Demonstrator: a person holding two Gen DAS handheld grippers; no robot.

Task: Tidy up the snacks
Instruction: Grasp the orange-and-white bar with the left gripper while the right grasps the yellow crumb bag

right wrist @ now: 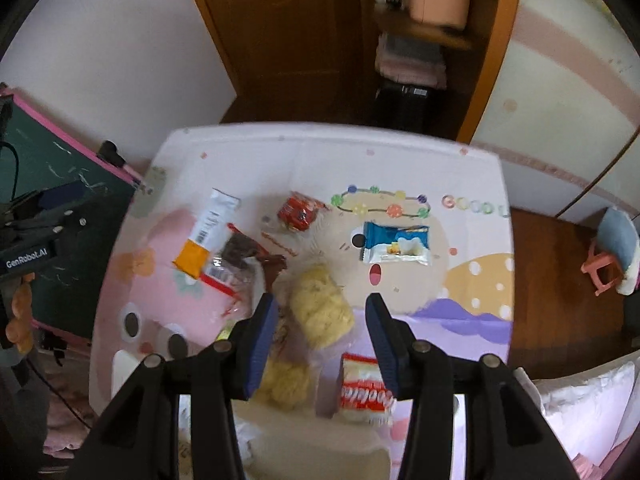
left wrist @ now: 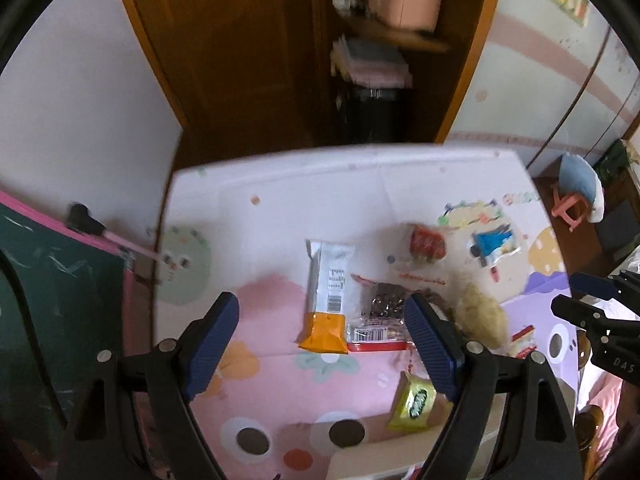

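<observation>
The left gripper (left wrist: 322, 344) hung above a cartoon-printed play mat (left wrist: 280, 184), its blue-padded jaws spread wide with nothing between them. Seen past those jaws, a long white and orange snack packet (left wrist: 326, 300) lay flat on the mat's pink patch. Touching its right side was a clear packet of dark snacks with a red edge (left wrist: 378, 312). Close to the right pad, a yellow-green packet (left wrist: 414, 402) lay nearer the mat's front edge.

The right gripper (right wrist: 322, 340) also pointed steeply down over the mat, jaws parted to a moderate gap and gripping nothing. Between its pads in that view lay a clear bag of pale yellow puffs (right wrist: 320, 308), resting on the mat below and not touched by the pads. A second pale yellow bag (right wrist: 286, 380) sat just beside the left pad. A red and white packet (right wrist: 362, 390) lay near the right pad, partly behind it.

Farther out, a small red packet (right wrist: 298, 210) and a blue and white packet (right wrist: 396, 244) lay well apart from each other toward the mat's far half. All the snacks were scattered loose on the mat.

A green chalkboard with a pink frame (left wrist: 48, 280) stood to the mat's left. Beyond the mat was a brown wooden door (left wrist: 248, 48). A small pink stool with a blue cushion (right wrist: 612, 252) stood on the wooden floor to the right. The view was slightly blurred.
</observation>
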